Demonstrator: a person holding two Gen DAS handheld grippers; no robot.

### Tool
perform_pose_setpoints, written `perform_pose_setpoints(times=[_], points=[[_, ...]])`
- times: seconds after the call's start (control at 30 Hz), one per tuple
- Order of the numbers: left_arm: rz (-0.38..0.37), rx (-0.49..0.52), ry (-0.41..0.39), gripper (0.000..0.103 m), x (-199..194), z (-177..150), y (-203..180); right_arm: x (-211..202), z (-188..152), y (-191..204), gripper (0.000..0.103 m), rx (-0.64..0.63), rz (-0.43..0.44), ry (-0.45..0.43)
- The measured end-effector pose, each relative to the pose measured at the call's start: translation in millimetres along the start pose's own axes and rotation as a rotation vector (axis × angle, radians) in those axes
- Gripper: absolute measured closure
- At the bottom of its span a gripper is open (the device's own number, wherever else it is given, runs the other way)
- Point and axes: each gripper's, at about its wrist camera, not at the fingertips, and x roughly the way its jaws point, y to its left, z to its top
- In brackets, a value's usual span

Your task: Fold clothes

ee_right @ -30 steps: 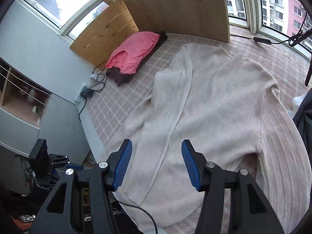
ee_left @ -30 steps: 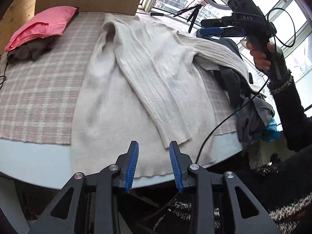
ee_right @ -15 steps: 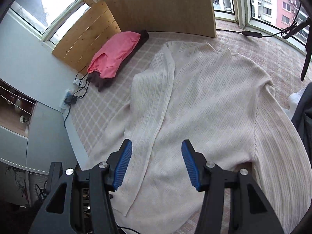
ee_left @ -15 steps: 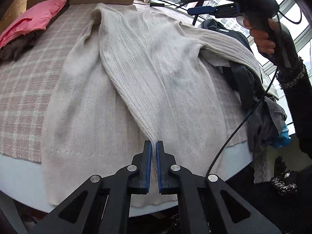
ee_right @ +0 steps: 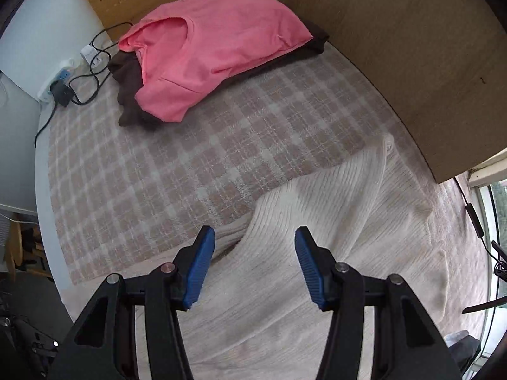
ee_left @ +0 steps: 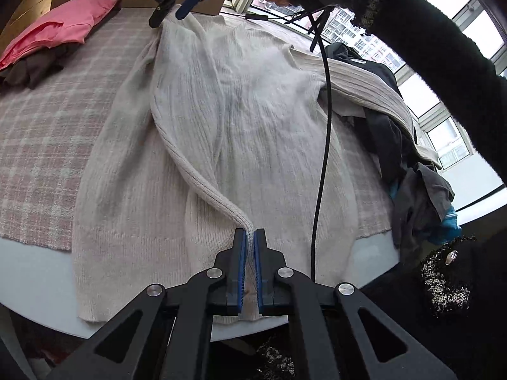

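Note:
A cream knit cardigan [ee_left: 259, 120] lies spread on the checked cloth [ee_left: 47, 133], its left sleeve folded down across the body. My left gripper [ee_left: 250, 232] is shut on the cuff end of that sleeve near the cardigan's hem, and the sleeve rises slightly into the pads. My right gripper [ee_right: 255, 237] points down with its jaws open over the cardigan's far left shoulder [ee_right: 317, 209], with nothing between the fingers. In the left wrist view the right gripper [ee_left: 168, 17] hangs over the same shoulder, held by a hand in a black sleeve [ee_left: 443, 47].
A folded pink garment [ee_right: 209, 47] rests on a dark one at the far left corner. A wooden board [ee_right: 396, 47] stands behind the table. Dark clothes [ee_left: 396, 145] are piled at the right. A black cable [ee_left: 323, 158] hangs over the cardigan. A power strip [ee_right: 63, 79] sits at the edge.
My left gripper closed on the sleeve cuff and has stayed put since. My right gripper swung from the cardigan's right side across to its far left shoulder, still open.

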Motion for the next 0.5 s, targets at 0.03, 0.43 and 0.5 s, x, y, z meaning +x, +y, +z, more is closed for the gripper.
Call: perform_pose_setpoints(times=[0.03,0.43,0.5], points=[[-0.013,0.012,0.003,0.098,2,0,-3,5,0,0,0.054,-0.018,-0.003,0.027],[0.062,-0.132,-0.043,0.098,-38,-29,60,9,12,-28,0.097,0.116,0.110,-0.065],[0.084,-0.180,-0.004,0.098,-29,-34,81,21,21,-30,0.097,0.155,0.142,-0.055]])
